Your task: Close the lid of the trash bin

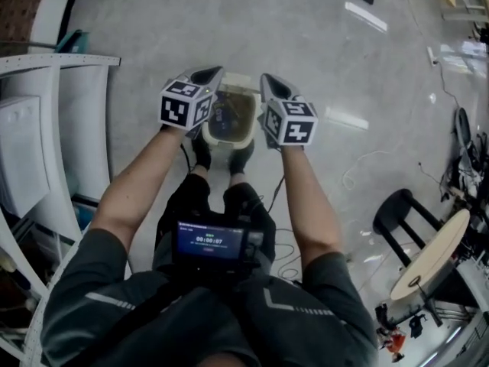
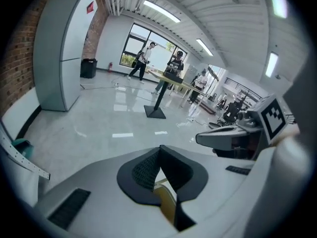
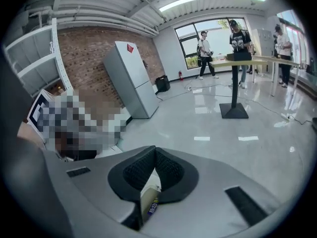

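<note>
Left gripper (image 2: 159, 149), right gripper (image 3: 154, 151): jaws together.

Ahead of the right gripper (image 3: 154, 151) I see a glossy grey floor (image 3: 208, 128) running to a brick wall (image 3: 84, 48). A tall grey fridge (image 3: 130, 78) stands against that wall, ahead and left. Farther ahead and right is a pedestal table (image 3: 237, 63), with big windows (image 3: 208, 36) behind it. Strip lights (image 3: 181, 2) glow overhead on the ribbed ceiling (image 3: 114, 4). White shelving (image 3: 34, 53) rises at the gripper's far left.
</note>
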`<state>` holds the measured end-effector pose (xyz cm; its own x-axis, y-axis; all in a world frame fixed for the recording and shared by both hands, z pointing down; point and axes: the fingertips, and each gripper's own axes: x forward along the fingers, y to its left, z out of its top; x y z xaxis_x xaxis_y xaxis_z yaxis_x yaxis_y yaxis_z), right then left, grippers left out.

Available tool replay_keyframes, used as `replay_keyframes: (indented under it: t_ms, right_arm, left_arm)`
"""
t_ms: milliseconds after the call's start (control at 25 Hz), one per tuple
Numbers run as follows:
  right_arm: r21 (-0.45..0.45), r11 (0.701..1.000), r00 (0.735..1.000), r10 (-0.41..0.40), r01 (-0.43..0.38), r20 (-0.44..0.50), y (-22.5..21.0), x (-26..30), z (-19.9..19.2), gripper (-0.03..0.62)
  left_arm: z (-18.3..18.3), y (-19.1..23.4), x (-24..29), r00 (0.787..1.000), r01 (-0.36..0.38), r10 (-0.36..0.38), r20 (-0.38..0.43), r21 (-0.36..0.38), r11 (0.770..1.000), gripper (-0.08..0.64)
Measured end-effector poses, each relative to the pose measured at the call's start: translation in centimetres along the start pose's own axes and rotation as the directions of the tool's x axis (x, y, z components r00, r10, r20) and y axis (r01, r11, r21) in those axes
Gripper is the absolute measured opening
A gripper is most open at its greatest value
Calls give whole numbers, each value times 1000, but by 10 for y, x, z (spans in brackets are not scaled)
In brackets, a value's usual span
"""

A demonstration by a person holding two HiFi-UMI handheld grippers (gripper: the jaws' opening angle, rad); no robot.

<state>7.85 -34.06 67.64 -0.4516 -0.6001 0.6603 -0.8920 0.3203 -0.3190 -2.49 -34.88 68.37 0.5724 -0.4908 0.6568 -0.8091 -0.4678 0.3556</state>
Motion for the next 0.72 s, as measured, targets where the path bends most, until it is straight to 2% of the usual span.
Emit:
replay_keyframes:
  t_ms: [160,360,520,720]
  right_arm:
    - [40,999,998,-20,22,-57,-14,26,-29,12]
    - [67,997,997,-25,30,-79,-23,42,-45,12]
    - [91,995,995,-28,36,-94,-29,44,-55,12]
    - [94,994,993,-39,49,-112,-32,46,-67,12]
  left_arm:
    - [-25,10,22,998,-1,-1,-60,-32,999,-5]
    - [-37,21,38,996,-36,33,-89,-29,999,-5]
    - [-46,23,46,994,-57,51,-101,-60,997,-5]
    - [-56,17,49,991,-42,39,-132,-19,999,-3]
